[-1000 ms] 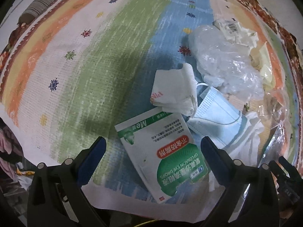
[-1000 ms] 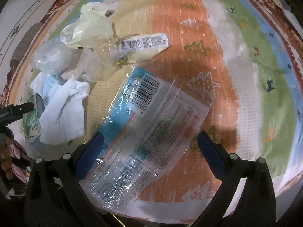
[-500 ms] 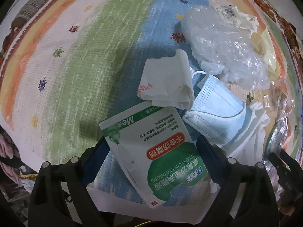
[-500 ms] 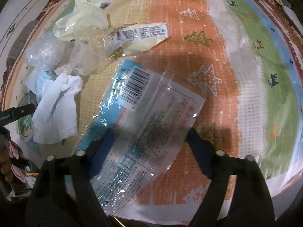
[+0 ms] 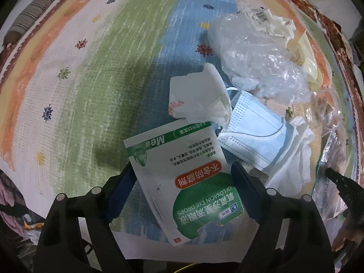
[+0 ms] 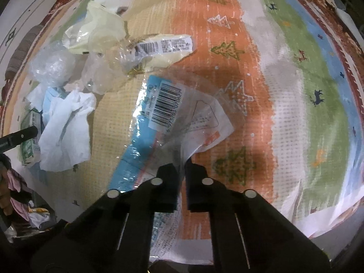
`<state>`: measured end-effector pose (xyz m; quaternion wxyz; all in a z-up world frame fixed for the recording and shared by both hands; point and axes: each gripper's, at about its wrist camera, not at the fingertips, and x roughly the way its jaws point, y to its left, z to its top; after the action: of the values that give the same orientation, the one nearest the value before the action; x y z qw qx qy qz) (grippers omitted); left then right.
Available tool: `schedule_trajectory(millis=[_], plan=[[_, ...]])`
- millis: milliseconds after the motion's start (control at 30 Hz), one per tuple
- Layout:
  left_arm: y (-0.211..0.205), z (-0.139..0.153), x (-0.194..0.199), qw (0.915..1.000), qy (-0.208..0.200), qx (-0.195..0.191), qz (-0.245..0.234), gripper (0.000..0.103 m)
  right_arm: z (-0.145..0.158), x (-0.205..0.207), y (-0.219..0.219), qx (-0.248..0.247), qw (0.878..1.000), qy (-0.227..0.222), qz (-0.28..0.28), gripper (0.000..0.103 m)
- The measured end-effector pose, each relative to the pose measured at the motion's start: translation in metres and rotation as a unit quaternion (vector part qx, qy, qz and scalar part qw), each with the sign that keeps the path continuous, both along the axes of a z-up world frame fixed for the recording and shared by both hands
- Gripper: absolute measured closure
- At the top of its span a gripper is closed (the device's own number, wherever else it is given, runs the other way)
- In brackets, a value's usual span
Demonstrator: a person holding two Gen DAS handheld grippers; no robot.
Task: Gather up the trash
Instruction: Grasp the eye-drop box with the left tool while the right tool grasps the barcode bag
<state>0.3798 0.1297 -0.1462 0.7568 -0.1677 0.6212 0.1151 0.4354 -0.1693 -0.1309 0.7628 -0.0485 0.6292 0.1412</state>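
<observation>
The tablecloth (image 5: 95,72) is showing green, blue, orange and white stripes with small snowflake and tree motifs. The eye-drop packet (image 5: 182,177) is showing green and white with a red label. The face mask (image 5: 254,132) is appearing pale blue. The clear wrapper (image 6: 168,122) is displaying a blue band and black barcode.

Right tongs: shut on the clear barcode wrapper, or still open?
Shut on the clear barcode wrapper: the right tongs pinch its bunched film, nearly no gap.
</observation>
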Motion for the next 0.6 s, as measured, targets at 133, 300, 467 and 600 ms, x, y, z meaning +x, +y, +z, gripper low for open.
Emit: schedule_trajectory(millis=[133, 300, 467, 600], plan=[[0.000, 0.009, -0.003, 0.9999, -0.011, -0.003, -0.009, 0.023, 0.019, -0.004, 0.009, 0.004, 0.999, -0.017, 0.031, 0.100], [-0.001, 0.023, -0.010, 0.9996, -0.022, 0.003, -0.015, 0.024, 0.042, -0.019, 0.021, 0.016, 0.997, -0.035, 0.059, 0.100], [-0.007, 0.036, -0.021, 0.9992, -0.034, -0.004, -0.019, 0.024, 0.065, -0.043, 0.011, 0.020, 0.996, -0.047, 0.072, 0.100], [-0.007, 0.055, -0.037, 0.9981, -0.056, -0.016, -0.019, 0.025, 0.081, -0.052, 0.015, 0.023, 0.996, -0.058, 0.070, 0.100]])
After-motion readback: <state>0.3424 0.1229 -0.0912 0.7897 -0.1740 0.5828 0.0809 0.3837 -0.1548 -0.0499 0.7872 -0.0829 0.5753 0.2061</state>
